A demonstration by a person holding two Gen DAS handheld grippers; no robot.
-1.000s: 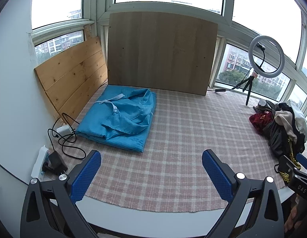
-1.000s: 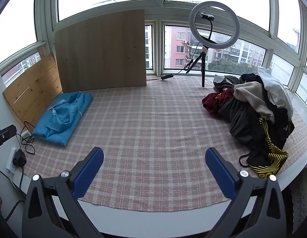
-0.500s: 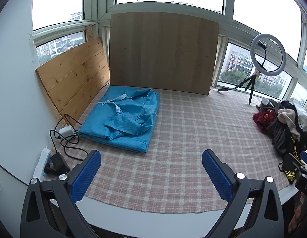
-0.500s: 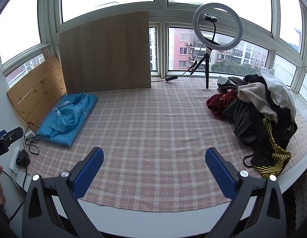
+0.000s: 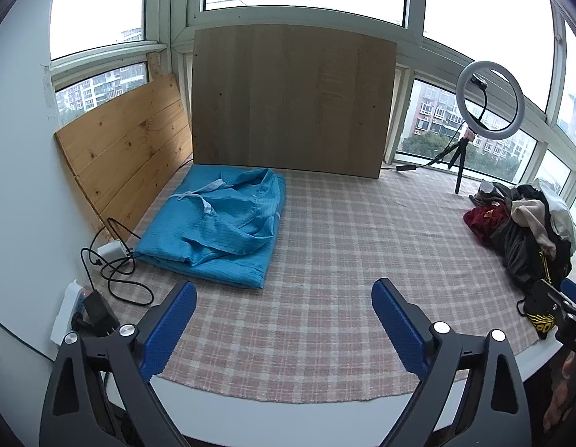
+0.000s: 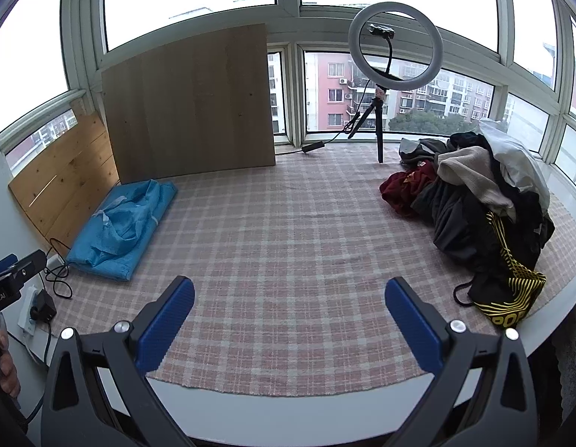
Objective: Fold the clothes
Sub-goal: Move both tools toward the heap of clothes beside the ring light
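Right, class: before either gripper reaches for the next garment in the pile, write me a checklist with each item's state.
1. Left gripper open and holding nothing: ok.
2. Right gripper open and holding nothing: ok.
3. Blue garment folded and lying beside the wooden boards: ok.
4. Bare stretch of the plaid cloth for spreading a garment: ok.
5. Unfolded clothes pile on the right: ok.
6. Which garment lifts free of the tangle: cannot tell.
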